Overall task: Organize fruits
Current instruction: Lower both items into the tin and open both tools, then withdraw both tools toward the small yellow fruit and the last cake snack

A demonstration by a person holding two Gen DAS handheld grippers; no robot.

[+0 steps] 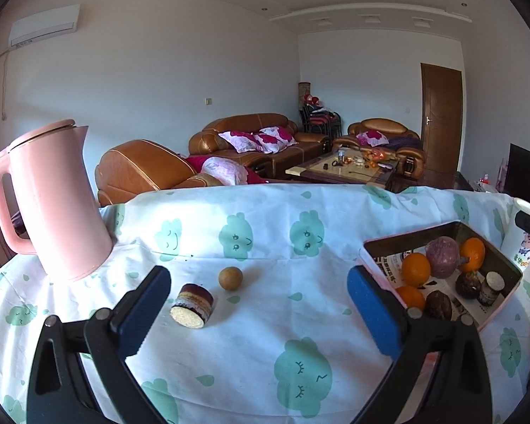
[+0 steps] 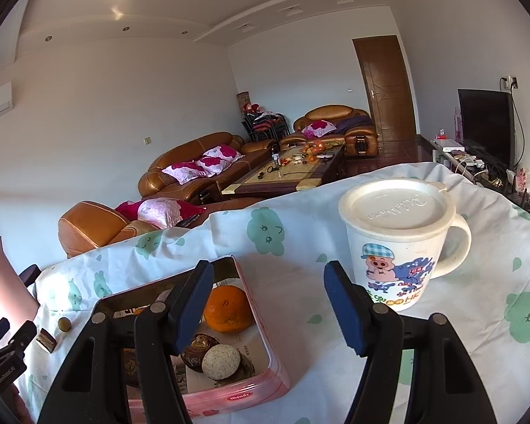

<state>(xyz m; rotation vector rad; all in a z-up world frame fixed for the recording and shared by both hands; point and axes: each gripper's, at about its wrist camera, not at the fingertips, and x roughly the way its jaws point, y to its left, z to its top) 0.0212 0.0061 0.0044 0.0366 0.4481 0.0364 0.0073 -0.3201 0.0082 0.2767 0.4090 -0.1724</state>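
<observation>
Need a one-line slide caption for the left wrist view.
Open left gripper above a small round fruit and layered cylinder on the tablecloth; pink tin holds the rest.

Pink tin (image 1: pixel 491 318) on counter holds three oranges (image 1: pixel 415 269), purple fruit (image 1: pixel 441 256), dark passionfruits (image 1: pixel 438 305). Small brown round fruit (image 1: pixel 230 278) and layered cylinder (image 1: pixel 192 305) on its side lie outside, left.

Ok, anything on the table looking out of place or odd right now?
Two items still sit loose on the tablecloth outside the pink box: a small round brown fruit and a tipped-over layered cylinder beside it. Nothing looks spilled or damaged.
</observation>
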